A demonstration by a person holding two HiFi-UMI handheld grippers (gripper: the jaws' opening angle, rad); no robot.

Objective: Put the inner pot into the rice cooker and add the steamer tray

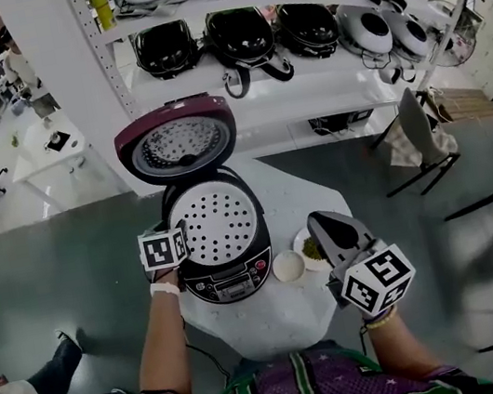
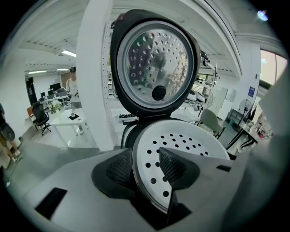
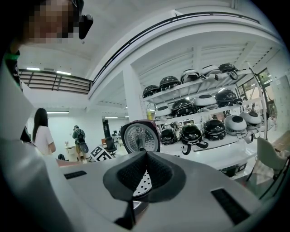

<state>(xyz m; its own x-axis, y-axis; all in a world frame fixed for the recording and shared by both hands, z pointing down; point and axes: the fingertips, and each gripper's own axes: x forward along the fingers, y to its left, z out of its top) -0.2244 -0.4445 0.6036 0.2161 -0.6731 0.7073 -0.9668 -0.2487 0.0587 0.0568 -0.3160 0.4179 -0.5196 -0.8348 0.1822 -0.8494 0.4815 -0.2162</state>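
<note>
Steamer tray [image 2: 190, 140] is partly hidden by spread left tongs [image 2: 145, 166] straddling its rim; right tongs [image 3: 145, 174] pressed together.

One tabletop rice cooker [image 1: 231, 285], one steamer tray [image 1: 219, 225], two dishes [image 1: 289, 266] [image 1: 304, 249], two claws [image 2: 147, 165] [image 3: 145, 158]

The black fingers [image 2: 121, 170] have rough, rubbery-looking gridded pads. Between them the steamer tray [image 2: 190, 138] looks smooth, matt white. Beyond them the lid plate [image 2: 152, 63] is shiny perforated metal.
</note>
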